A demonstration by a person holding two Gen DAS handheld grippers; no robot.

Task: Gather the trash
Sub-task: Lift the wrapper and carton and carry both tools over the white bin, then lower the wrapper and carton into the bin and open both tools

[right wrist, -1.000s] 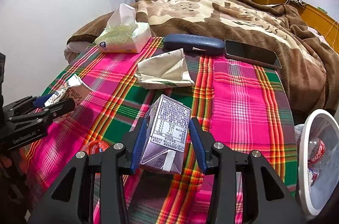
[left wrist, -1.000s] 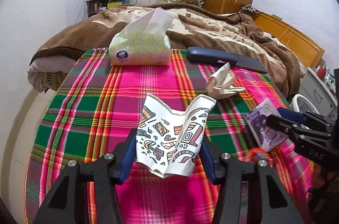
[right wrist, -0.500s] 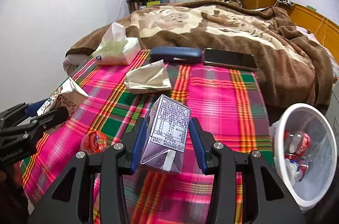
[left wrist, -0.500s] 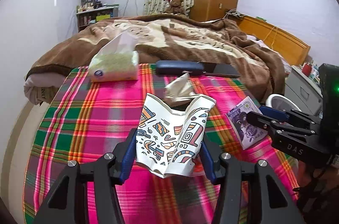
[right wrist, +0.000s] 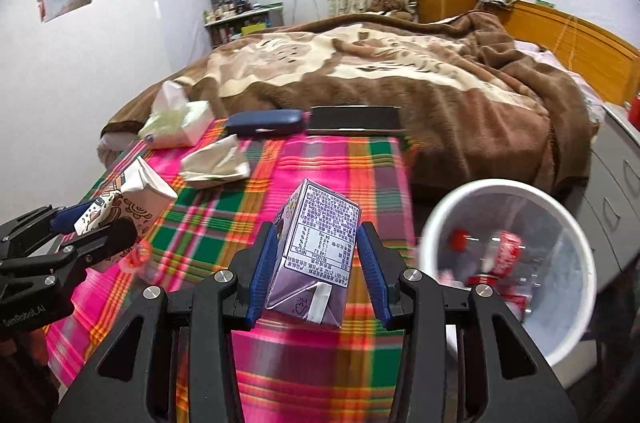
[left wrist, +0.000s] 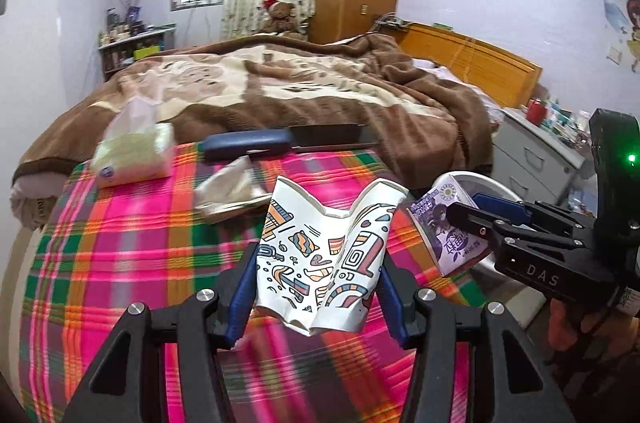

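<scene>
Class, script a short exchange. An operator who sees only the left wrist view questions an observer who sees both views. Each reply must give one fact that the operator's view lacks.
Operator: I see only a bit of the white bin's rim. Is anything in it?
Observer: Yes. The white bin holds red cans, though they are blurred.
Operator: Is any trash lying near my left tongs?
Observer: Yes. A small red round item lies on the plaid blanket, just beside the left tongs, which grip the paper cup.
</scene>
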